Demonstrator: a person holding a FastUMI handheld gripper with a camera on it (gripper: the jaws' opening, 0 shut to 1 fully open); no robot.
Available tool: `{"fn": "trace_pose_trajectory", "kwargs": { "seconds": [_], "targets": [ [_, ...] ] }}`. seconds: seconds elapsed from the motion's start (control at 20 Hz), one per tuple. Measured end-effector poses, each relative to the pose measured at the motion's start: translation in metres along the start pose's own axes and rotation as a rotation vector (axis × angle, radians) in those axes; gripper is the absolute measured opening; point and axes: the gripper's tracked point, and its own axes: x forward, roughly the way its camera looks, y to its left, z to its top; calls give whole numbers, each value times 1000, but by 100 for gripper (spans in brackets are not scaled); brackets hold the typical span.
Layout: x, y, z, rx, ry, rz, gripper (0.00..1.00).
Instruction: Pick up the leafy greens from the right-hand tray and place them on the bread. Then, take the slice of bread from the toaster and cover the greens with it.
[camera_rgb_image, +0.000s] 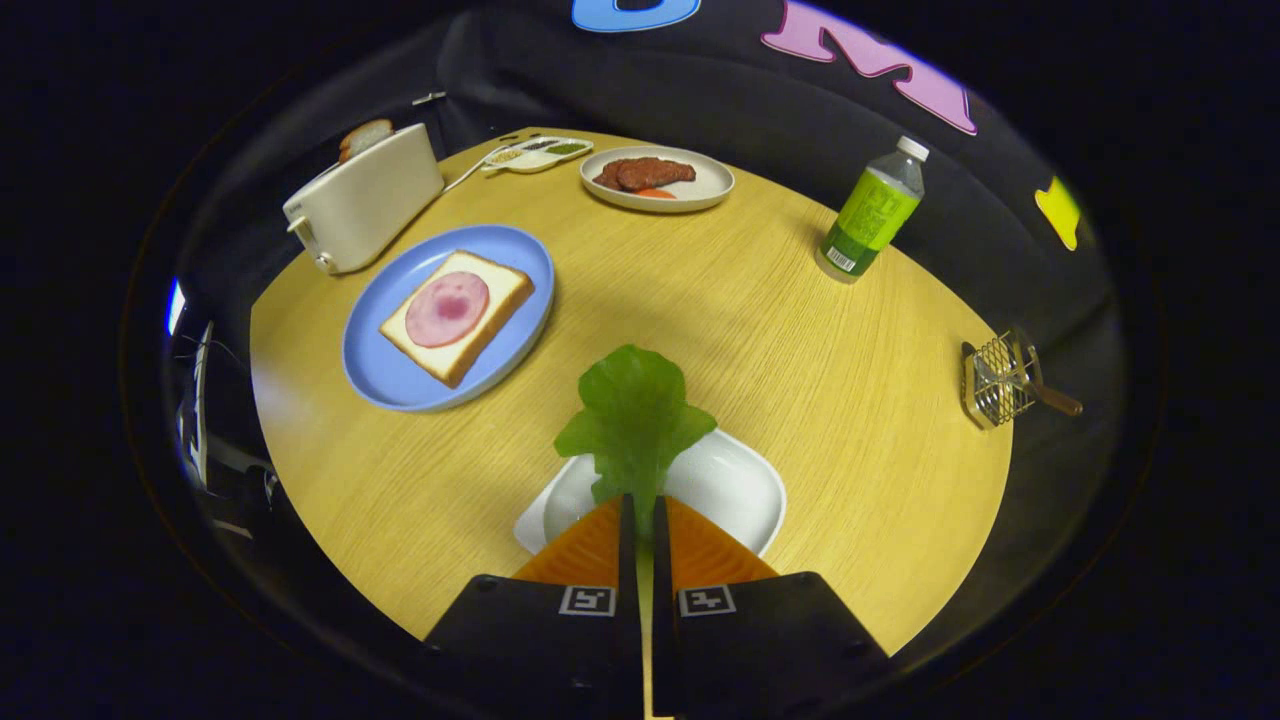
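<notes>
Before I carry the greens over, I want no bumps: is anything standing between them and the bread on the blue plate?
Nothing visible does. The jaws of the gripper are closed on the leafy greens above the white tray. Bare table lies between there and the bread on the blue plate. The toaster stands beyond the plate.

Round light-wood table, black cloth wall behind, soft glare on the table's left edge
</notes>
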Motion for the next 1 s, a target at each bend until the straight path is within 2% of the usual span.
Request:
{"fn": "trace_pose_trajectory", "kwargs": {
  "seconds": [0.25,0.5,0.7,1.0],
  "targets": [
    [-31,35,68,-4,-112,39,8],
    [-33,88,122,-35,-150,96,8],
    [-16,130,143,-72,-130,143,8],
    [9,156,151,-113,-87,167,8]
  ]
}}
